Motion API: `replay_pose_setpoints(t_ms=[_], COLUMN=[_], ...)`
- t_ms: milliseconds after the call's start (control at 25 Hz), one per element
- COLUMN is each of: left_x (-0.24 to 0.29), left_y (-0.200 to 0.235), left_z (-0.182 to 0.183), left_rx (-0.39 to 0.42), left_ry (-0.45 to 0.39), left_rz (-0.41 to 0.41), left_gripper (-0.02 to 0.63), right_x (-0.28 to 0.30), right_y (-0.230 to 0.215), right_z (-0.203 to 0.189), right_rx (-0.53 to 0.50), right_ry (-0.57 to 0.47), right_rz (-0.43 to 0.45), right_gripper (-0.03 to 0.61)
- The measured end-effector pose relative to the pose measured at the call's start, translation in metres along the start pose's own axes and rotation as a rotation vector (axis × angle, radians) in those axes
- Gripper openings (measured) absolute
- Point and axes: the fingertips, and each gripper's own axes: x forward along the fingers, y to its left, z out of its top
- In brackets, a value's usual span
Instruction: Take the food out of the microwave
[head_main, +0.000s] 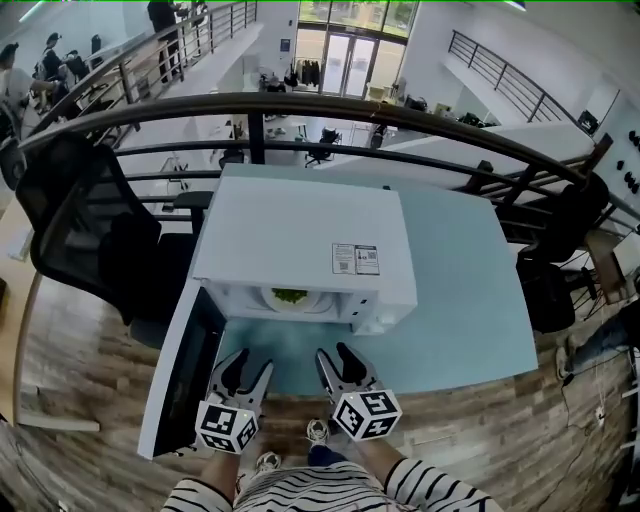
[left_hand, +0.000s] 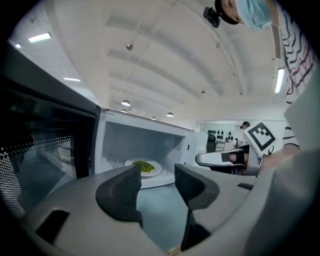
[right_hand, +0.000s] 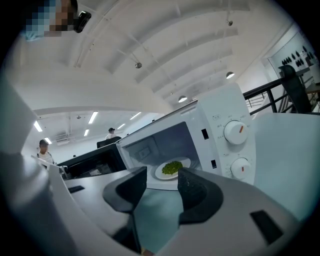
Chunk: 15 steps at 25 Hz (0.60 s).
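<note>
Microwave (head_main: 300, 250) door (head_main: 180, 370) open, swung to left: access done. Plate (head_main: 290, 297) of green food (right_hand: 172, 167) sits inside cavity, untouched. 2 tools, left hand-held gripper (head_main: 250, 362) and right hand-held gripper (head_main: 334, 355), both released, jaws apart, nothing between them. Both hover over desk (head_main: 470, 300) just before opening, aimed at plate. Left to do: reach in, grasp plate, draw it out, set down.

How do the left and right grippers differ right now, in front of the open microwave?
The left gripper sits beside the swung-open door; the right gripper is nearer the knobs. In the left gripper view the plate sits over the left jaw's tip; in the right gripper view it sits above the gap, toward the right jaw. Shared: both grippers are open, empty, short of the microwave, pointing toward the green food.
</note>
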Motion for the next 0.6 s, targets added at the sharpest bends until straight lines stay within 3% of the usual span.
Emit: replay_pose_setpoints(t_ms=[600], left_x=[0.064], left_y=[0.045], left_z=[-0.012], left_rx=[-0.017], left_ry=[0.002], left_rz=[0.092], left_gripper=[0.201], right_x=[0.075], right_y=[-0.028], right_z=[-0.010], right_rx=[-0.042], right_ry=[0.035], right_rz=[0.026], right_gripper=[0.201])
